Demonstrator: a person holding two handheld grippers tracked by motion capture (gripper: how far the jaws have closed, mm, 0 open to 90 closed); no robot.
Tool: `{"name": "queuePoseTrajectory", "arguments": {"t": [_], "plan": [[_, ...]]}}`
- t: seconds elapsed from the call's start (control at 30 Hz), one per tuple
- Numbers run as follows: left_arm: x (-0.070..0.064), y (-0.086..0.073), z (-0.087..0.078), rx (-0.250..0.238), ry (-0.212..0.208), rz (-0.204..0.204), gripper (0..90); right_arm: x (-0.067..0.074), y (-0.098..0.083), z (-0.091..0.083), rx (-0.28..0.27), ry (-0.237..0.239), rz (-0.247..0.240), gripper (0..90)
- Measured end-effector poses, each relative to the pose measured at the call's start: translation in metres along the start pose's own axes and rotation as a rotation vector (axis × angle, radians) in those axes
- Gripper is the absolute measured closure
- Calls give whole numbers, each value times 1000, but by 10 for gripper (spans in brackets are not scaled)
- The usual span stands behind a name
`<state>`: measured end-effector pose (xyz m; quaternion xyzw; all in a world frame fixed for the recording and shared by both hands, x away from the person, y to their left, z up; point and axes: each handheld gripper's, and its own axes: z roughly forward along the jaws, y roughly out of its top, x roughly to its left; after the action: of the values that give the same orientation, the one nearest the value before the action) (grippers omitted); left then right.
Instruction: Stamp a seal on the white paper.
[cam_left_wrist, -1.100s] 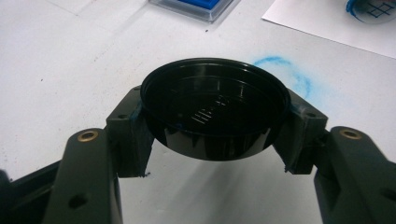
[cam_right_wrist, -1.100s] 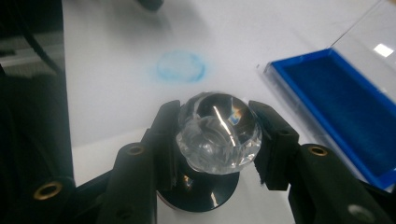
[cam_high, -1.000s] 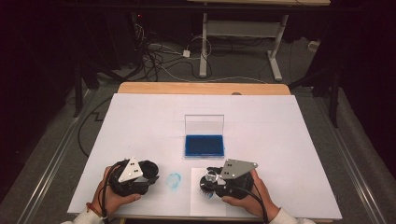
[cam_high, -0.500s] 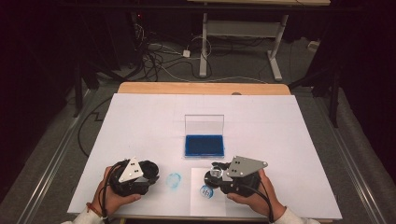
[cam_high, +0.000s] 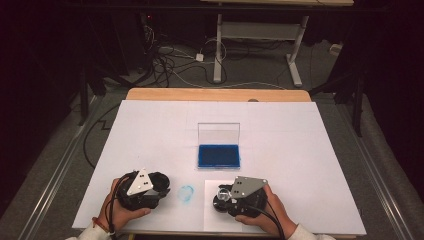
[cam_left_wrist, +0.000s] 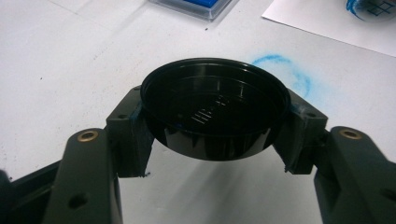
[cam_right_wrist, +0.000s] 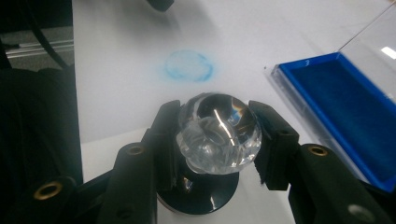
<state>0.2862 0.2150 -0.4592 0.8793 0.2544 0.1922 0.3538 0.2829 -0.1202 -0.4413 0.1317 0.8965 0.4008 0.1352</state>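
The right gripper (cam_right_wrist: 217, 140) is closed on the clear knob of a stamp (cam_right_wrist: 218, 133), pressing it on the paper (cam_high: 212, 210) at lower centre, while the left gripper (cam_left_wrist: 212, 135) clamps the black cap (cam_left_wrist: 214, 107) aside at lower left.

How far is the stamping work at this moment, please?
Done: the stamp's black cap is off, held in the left hand-held gripper. In hand: the right hand-held gripper holds the clear-handled stamp over the paper sheet. Left: probably lifting and recapping.
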Motion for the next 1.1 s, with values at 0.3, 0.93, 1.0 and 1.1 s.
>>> {"name": "queuePoseTrajectory", "arguments": {"t": [0.3, 0.93, 1.0, 1.1], "plan": [[0, -1, 0, 0, -1, -2, 370, 3, -2, 8, 28, 16, -6, 574], [-1, 1, 0, -1, -6, 0, 370, 13, -5, 11, 50, -24, -65, 574], [-1, 0, 0, 0, -7, 1, 370, 12, -5, 12, 45, -20, -62, 574], [-1, 0, 0, -2, -9, -1, 370, 12, -6, 12, 41, -17, -63, 574]]}}
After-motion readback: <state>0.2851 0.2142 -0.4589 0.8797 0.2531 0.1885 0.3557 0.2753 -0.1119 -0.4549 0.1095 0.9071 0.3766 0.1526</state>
